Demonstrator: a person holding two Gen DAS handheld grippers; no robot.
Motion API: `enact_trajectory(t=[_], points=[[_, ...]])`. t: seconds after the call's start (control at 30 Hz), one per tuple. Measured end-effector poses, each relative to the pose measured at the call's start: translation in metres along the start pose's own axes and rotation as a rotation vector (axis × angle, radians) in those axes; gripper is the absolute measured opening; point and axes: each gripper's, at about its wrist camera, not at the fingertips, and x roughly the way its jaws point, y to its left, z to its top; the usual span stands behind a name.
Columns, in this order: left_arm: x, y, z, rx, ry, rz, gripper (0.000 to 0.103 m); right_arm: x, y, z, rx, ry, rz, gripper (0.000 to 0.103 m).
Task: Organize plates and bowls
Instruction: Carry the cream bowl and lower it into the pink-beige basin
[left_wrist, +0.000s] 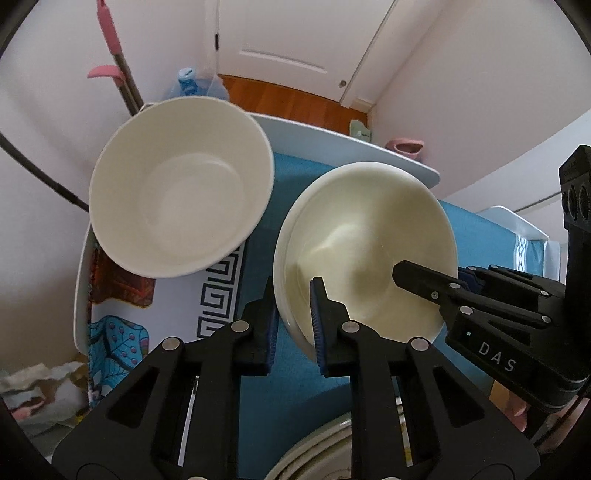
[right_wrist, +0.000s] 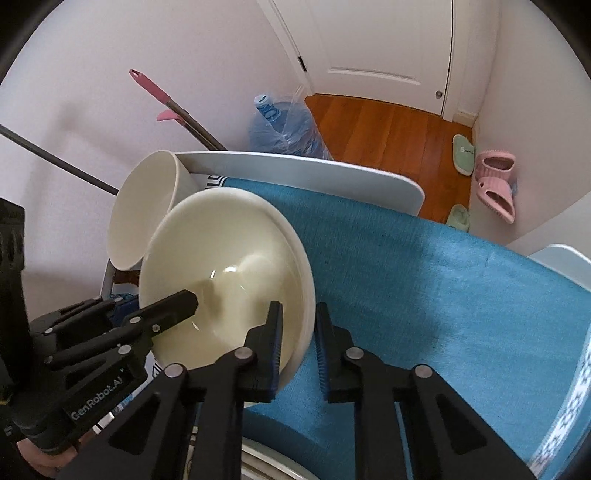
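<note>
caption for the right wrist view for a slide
Both grippers, right gripper and left gripper, straddle the rim of stacked cream bowls over a blue cloth, beside a white bowl.

Black plastic left gripper (left_wrist: 293, 325), blue ribbed pads, silver pivot screws, right gripper (right_wrist: 299, 347) alike, white "DAS" and "GenRobot.AI" lettering

Two close wrist views, opposite sides of one cream bowl (left_wrist: 369, 254)

A white bowl (left_wrist: 181, 184) and a cream bowl (left_wrist: 369, 251) are sitting over a teal cloth (right_wrist: 424, 266) that is showing a black-and-white key-pattern border (left_wrist: 218, 295).
</note>
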Motion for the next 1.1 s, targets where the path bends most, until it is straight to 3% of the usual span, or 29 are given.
enact_trajectory(t=[0.23,0.43,0.73,0.9,1.1], points=[[-0.025,-0.013,0.002,0.038,-0.025,-0.014,0.014,-0.030,-0.001,-0.005,0.016,-0.046,-0.026,0.014],[-0.051,-0.040,-0.002,0.120,-0.038,-0.075,0.014,-0.078,-0.011,-0.029,0.091,-0.107,-0.070,0.014],[-0.082,-0.133,-0.041,0.333,-0.015,-0.196,0.014,-0.160,-0.051,-0.101,0.268,-0.191,-0.194,0.014],[-0.086,-0.192,-0.073,0.423,0.012,-0.219,0.014,-0.194,-0.082,-0.146,0.332,-0.215,-0.227,0.013],[-0.077,-0.253,-0.115,0.445,0.043,-0.214,0.014,-0.213,-0.137,-0.197,0.382,-0.199,-0.207,0.014]])
